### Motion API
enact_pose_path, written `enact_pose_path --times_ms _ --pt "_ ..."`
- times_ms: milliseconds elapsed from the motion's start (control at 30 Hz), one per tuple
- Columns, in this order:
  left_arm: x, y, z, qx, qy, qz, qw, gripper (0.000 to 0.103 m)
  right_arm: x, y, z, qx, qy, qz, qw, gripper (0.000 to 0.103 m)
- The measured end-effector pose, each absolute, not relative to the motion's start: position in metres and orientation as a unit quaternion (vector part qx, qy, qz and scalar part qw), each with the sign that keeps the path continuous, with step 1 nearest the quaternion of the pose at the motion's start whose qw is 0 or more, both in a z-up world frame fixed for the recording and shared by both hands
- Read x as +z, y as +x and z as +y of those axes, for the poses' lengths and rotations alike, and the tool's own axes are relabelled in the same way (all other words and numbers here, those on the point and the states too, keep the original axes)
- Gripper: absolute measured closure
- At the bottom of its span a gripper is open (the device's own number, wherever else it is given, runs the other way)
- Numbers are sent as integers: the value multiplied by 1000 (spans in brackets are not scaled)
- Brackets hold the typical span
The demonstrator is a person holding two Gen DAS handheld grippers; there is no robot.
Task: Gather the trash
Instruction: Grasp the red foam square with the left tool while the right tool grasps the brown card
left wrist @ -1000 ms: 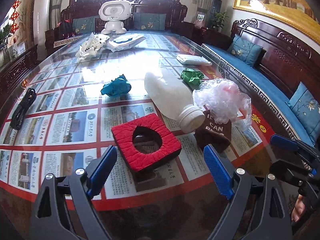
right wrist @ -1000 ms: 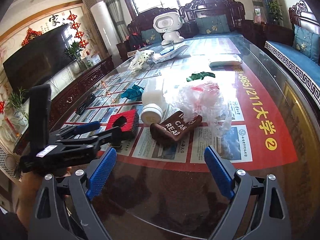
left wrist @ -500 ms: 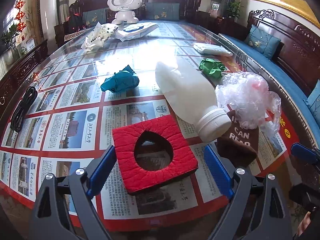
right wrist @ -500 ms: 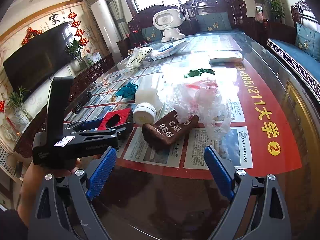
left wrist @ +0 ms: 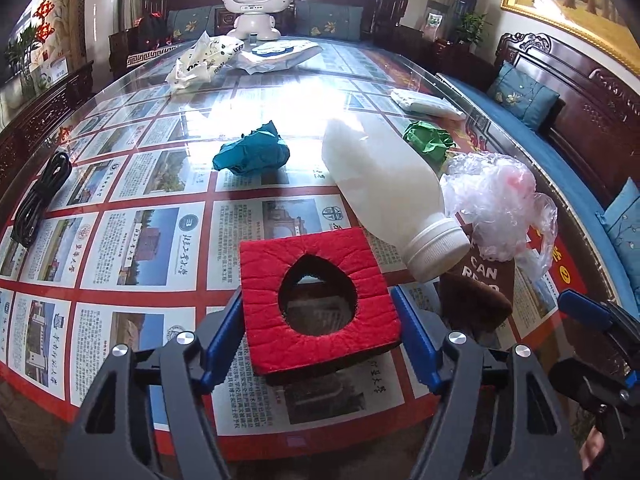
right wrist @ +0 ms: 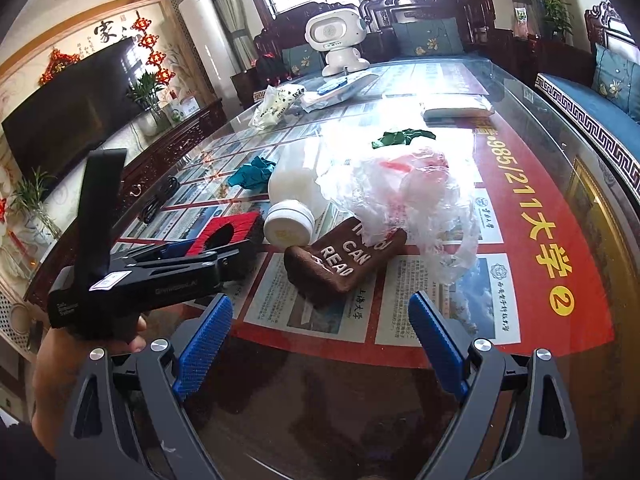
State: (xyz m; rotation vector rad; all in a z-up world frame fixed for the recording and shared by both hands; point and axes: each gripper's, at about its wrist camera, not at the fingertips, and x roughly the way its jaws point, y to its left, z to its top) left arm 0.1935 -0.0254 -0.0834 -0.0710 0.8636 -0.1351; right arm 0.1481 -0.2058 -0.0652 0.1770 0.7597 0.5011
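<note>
1. Left wrist view: left hand-held gripper (left wrist: 318, 342) spread wide, blue pads flanking a red square cushion with a teardrop hole (left wrist: 316, 300), apparently not clamped on it; contact unclear.
2. Beyond the cushion on the glass-topped surface (left wrist: 120, 240): white plastic bottle (left wrist: 394, 196) lying on its side, cap resting on a brown "CAN READ" pouch (left wrist: 478, 292); crumpled clear plastic bag (left wrist: 496, 204) against both; teal paper wad (left wrist: 252, 154) and green paper wad (left wrist: 428, 140) farther back; black cable (left wrist: 38, 196) at far left.
3. Right wrist view: right hand-held gripper (right wrist: 320, 344) wide open, nothing between its pads, low over the near edge, well short of the pouch (right wrist: 344, 260) and bag (right wrist: 408, 196).
4. Left gripper (right wrist: 188, 256) seen from the side at the cushion (right wrist: 230, 230).
</note>
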Motion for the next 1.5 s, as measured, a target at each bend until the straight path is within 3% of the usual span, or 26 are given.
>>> enact_pose_path --times_ms 800,867,1000,1200,1500 --pt "-66 185 0 -93 -70 406 906 32 -84 204 -194 207 122 410 880 29" --pt "-66 187 0 -93 -71 407 906 32 -84 204 -188 195 92 412 885 33" --pt "-67 187 1 -93 -74 406 906 32 -83 201 -177 193 47 417 887 60" --pt "-67 185 3 -95 -77 408 905 32 -85 196 -182 208 57 409 887 88" --pt "-61 168 7 -102 -79 401 907 32 -74 165 -198 238 88 395 883 91"
